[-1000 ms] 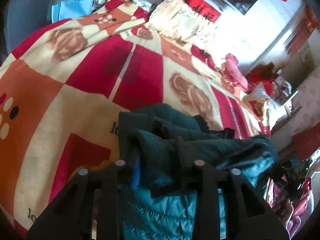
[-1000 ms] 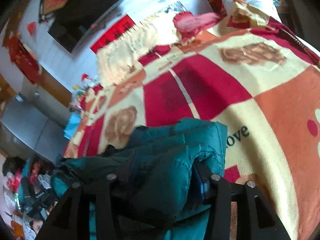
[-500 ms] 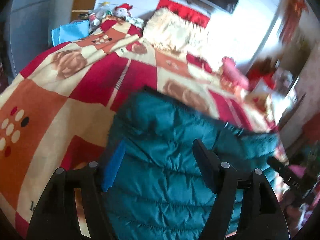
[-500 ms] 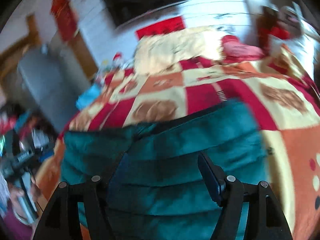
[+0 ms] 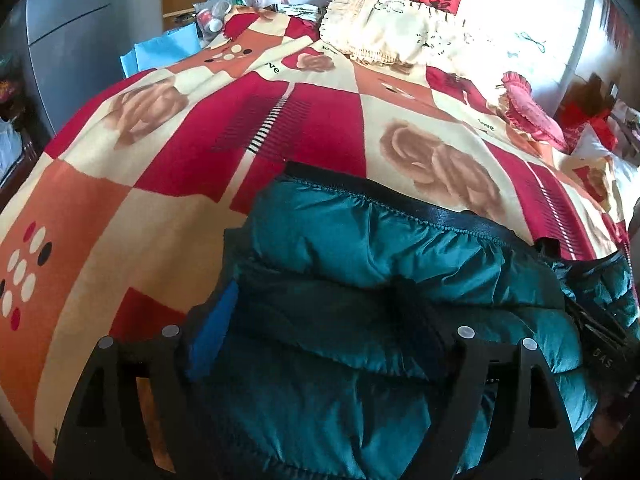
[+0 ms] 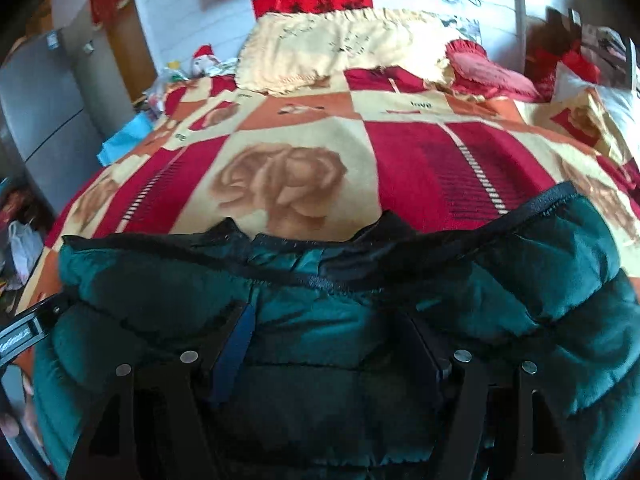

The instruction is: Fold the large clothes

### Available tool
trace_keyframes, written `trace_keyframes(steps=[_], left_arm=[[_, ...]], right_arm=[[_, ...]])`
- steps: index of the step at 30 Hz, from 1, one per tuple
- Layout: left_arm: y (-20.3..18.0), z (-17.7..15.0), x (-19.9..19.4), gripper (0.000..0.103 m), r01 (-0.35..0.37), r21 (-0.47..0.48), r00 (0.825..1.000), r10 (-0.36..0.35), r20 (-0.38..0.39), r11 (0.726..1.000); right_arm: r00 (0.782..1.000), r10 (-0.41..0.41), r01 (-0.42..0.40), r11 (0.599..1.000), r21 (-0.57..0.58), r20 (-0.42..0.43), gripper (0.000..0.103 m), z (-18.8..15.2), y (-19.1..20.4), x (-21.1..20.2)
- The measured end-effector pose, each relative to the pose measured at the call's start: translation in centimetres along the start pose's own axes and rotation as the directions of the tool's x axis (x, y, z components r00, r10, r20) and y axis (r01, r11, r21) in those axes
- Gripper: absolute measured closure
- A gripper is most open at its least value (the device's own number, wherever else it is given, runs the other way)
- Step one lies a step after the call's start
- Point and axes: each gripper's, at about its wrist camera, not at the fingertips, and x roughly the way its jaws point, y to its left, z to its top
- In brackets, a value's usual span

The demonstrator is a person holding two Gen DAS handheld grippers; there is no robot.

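A teal quilted puffer jacket (image 5: 360, 264) with a black trimmed edge lies folded on the near part of the bed; it also fills the lower half of the right wrist view (image 6: 360, 312). My left gripper (image 5: 320, 320) is open, its fingers spread wide on top of the jacket's left end. My right gripper (image 6: 332, 332) is open too, its fingers spread on the jacket's right part. Neither grips cloth. The other gripper's body shows at the far right of the left wrist view (image 5: 604, 344) and far left of the right wrist view (image 6: 24, 332).
The bed is covered by a red, orange and cream rose-patterned blanket (image 5: 200, 140). A cream fringed pillow (image 5: 392, 28) and a red pillow (image 5: 528, 108) lie at the head. A grey cabinet (image 5: 60, 32) and clutter stand at the left.
Both grippers were shut on bunched jacket cloth and lifted it over; the jaws have opened and the jacket now lies flatter, folded on the bed.
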Motion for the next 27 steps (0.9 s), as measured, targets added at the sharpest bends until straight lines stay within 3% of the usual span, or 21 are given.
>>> trace_keyframes(steps=[5,8,12,15,18,24,27], left_arm=[[-0.1,-0.1,0.3,0.02,-0.004,0.01,1.0,0.004,0.0,1.0],[-0.1,-0.1,0.3,0.02,-0.004,0.012,1.0,0.004,0.003,1.0],[-0.3,-0.1,0.4,0.019,-0.009,0.01,1.0,0.009,0.008,1.0],[-0.4,-0.1,0.5,0.018,-0.013,0.013,1.0,0.012,0.01,1.0],[-0.5,0.0,0.6,0.018,-0.013,0.015,1.0,0.013,0.01,1.0],[-0.7,0.0,0.9,0.016,-0.022,0.021,1.0,0.021,0.009,1.0],[-0.6,0.1,0.9,0.016,-0.016,0.025,1.0,0.016,0.015,1.0]], right_arm=[[0.999,0.001,-0.001,1.0,0.001,-0.043,0.032,0.3,0.1,-1.1],[0.998,0.064,-0.064,0.998,0.026,0.01,0.032,0.6,-1.2,-4.8],[0.996,-0.038,0.034,0.998,0.051,0.081,0.032,0.6,-4.8,-7.9],[0.992,-0.123,0.12,0.989,0.084,0.029,0.032,0.3,-7.6,-6.5],[0.994,-0.103,0.107,0.987,0.122,-0.042,0.032,-0.4,-9.5,-3.7],[0.989,-0.138,0.143,0.986,0.084,-0.059,0.027,-0.1,-8.9,-2.2],[0.99,-0.132,0.137,0.985,0.104,-0.05,0.028,0.1,-8.8,-4.5]])
